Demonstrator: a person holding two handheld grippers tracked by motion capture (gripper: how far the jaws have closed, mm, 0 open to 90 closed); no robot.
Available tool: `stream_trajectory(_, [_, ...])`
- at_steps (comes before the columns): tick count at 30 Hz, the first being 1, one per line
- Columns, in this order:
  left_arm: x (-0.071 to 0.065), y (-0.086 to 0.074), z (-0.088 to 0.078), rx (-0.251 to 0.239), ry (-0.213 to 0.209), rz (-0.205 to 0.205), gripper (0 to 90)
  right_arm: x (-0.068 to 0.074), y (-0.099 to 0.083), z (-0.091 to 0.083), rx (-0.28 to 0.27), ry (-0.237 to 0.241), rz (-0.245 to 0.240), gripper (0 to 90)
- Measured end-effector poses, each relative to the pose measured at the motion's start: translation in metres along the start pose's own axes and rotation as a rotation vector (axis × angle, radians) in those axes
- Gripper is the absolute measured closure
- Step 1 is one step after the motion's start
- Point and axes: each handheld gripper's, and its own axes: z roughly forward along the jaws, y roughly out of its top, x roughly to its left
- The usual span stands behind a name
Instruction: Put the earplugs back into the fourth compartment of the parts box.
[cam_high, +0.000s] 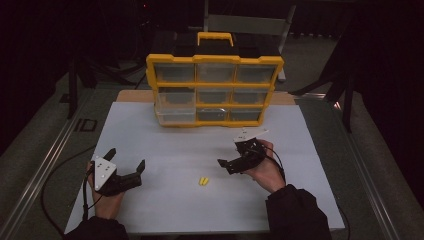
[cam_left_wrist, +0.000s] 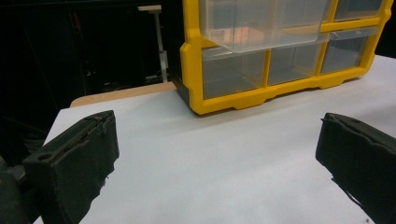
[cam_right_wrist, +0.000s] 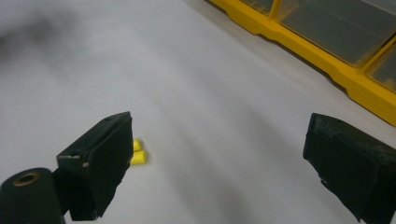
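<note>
While two small yellow pieces lie side by side, touching, on the white board, both grippers stand apart from them with nothing held. Nearest is the right gripper, to the right of the pieces and aimed leftward toward them, its jaws spread wide; in the right gripper view the yellow pieces sit just beyond its left-hand jaw, partly hidden by it. Farther off, at the board's near left corner, the left gripper also has its jaws released and wide apart, pointing toward the yellow drawer cabinet. This cabinet stands at the far edge of the board, and one clear upper drawer projects forward from its frame in the left gripper view
</note>
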Motion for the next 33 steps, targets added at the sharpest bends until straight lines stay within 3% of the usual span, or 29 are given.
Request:
stream_trajectory(10, [0.0,0.0,0.0,-0.001,0.001,0.005,0.3,0.006,0.0,0.013,0.054,0.012,-0.03,8.5])
stream_trajectory(33, [-0.003,0.001,-0.001,-0.006,0.01,0.026,0.3,0.019,0.0,0.046,0.146,0.037,-0.045,8.6])
